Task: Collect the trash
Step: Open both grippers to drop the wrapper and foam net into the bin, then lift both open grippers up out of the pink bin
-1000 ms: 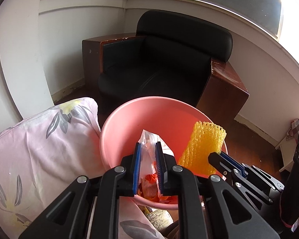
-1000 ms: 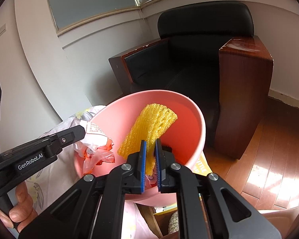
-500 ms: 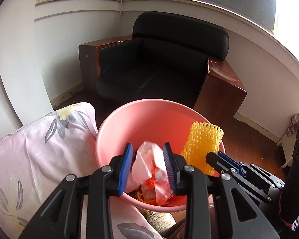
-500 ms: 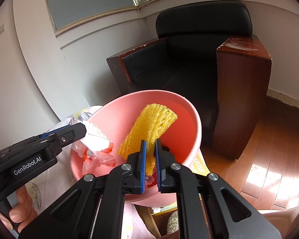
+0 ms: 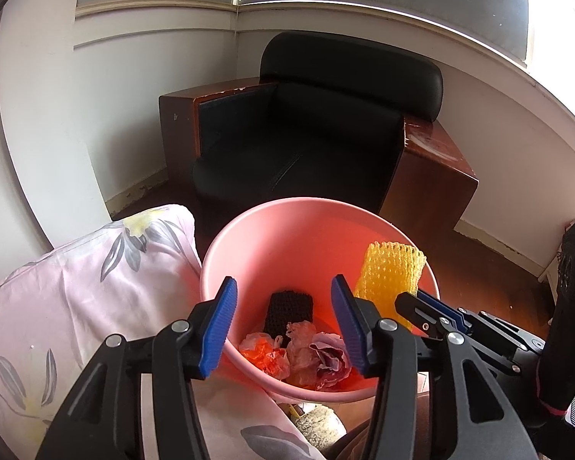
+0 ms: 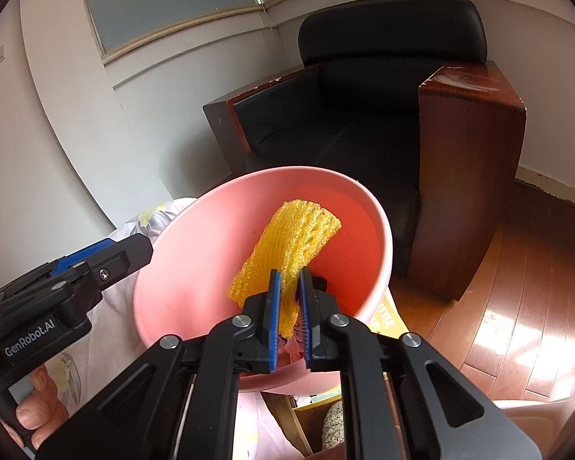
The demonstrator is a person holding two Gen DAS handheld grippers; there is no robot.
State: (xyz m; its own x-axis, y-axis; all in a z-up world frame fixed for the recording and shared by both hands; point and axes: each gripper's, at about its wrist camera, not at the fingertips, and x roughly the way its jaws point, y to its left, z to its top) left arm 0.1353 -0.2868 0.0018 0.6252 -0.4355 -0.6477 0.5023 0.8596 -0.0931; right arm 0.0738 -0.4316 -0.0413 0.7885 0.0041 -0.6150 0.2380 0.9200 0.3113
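A pink bin [image 5: 287, 201] [image 6: 287, 170] stands just ahead of both grippers. My left gripper [image 5: 283, 280] [image 6: 142, 241] hangs over its near rim, jaws opening wide with nothing between them. Below it, on the bin's floor, lie a crumpled clear and orange plastic wrapper [image 5: 264, 352], more crumpled plastic and a black mesh piece [image 5: 289, 306]. My right gripper [image 6: 289, 271] [image 5: 402, 299] holds a yellow foam net [image 6: 295, 230] [image 5: 391, 268] by its lower end inside the bin. Its jaws are beginning to open, but the pads still touch the net.
A black armchair with wooden sides [image 5: 306, 134] [image 6: 364, 115] stands behind the bin. Pink floral bedding [image 5: 76, 287] lies to the left. Wooden floor [image 6: 536, 287] spreads to the right. A yellow box [image 6: 387, 318] sits under the bin. A person's hand [image 6: 38, 421] grips the left handle.
The left jaws went from shut on the plastic wrapper to wide apart, and the wrapper dropped to the bin's floor. The right gripper stayed put with the yellow net.
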